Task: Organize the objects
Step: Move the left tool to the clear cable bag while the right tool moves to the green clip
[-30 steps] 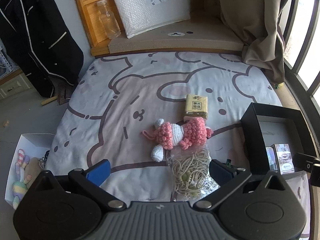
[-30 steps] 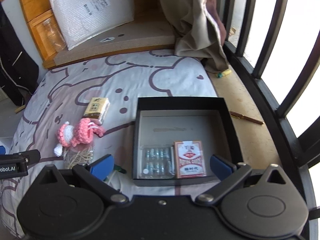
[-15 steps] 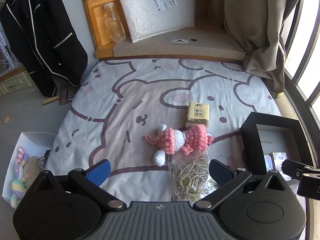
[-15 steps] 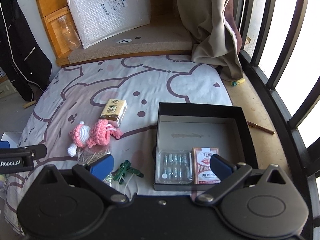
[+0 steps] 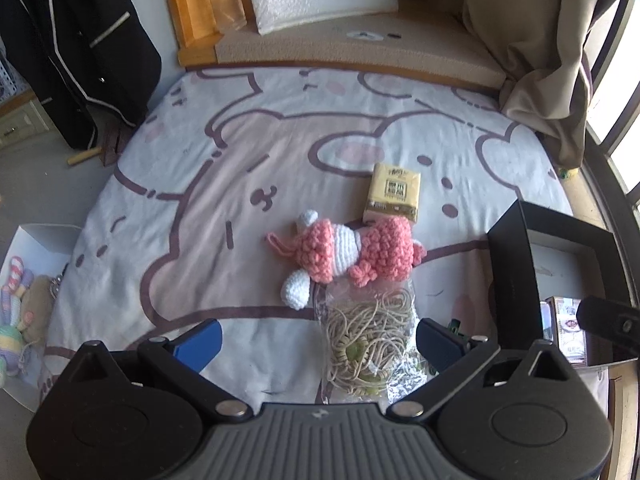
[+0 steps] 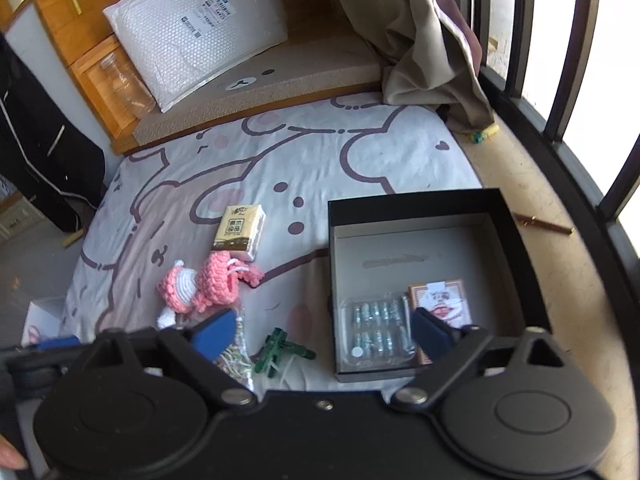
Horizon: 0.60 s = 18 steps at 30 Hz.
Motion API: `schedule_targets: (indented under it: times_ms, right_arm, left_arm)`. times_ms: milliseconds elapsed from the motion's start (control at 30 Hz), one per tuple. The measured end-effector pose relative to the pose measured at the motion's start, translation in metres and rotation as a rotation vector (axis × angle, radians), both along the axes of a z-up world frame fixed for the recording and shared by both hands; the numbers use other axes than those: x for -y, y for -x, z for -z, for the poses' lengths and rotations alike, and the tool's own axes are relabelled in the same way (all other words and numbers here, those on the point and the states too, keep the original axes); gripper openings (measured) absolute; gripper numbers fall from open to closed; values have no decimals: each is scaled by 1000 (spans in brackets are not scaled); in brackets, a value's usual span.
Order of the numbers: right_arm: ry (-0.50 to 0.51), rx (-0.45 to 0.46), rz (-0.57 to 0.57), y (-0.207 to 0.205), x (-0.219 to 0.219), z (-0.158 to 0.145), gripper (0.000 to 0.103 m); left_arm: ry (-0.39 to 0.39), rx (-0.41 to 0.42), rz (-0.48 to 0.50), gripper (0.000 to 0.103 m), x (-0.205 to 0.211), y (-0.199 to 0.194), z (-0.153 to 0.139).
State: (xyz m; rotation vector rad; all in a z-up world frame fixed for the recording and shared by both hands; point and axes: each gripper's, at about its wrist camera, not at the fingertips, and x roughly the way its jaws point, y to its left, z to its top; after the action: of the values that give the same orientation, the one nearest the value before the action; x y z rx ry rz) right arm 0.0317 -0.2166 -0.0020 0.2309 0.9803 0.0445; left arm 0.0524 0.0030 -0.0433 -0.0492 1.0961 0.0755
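A pink crochet doll (image 5: 349, 255) lies mid-bed, with a yellow tissue pack (image 5: 393, 197) just beyond it and a clear bag of string (image 5: 368, 340) in front of it. My left gripper (image 5: 318, 340) is open and empty above the bag's near end. A black box (image 6: 420, 216) stands on the right, holding a clear vial tray (image 6: 376, 330) and a card deck (image 6: 440, 312). My right gripper (image 6: 324, 330) is open and empty over the box's near left corner. A green clip (image 6: 282, 354) lies between its fingers. The doll (image 6: 200, 290), tissue pack (image 6: 240, 232) and box (image 5: 510, 264) show in both views.
The bed has a bear-print sheet (image 5: 248, 184). A white box of soft toys (image 5: 24, 300) sits on the floor at the left. A black jacket (image 5: 80, 48) hangs at the back left. A bubble mailer (image 6: 192, 36), a curtain (image 6: 412, 32) and window bars (image 6: 568, 80) stand behind and to the right.
Both grippers have shifted a little toward the bed's middle and stayed open. The right view has swung left, bringing the green clip between its fingers. No object has moved.
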Motion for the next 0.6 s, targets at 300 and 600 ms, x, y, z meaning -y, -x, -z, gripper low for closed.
schedule_targets:
  times_ms: [300,600]
  right_arm:
    - [-231,-79,117,-22,5,20,68]
    - [-302,-150,153,-37,5,40,56]
  left_arm:
    - [26,-73,14,99,7,-18,27]
    - [30,-143,18,99,25,-33,58]
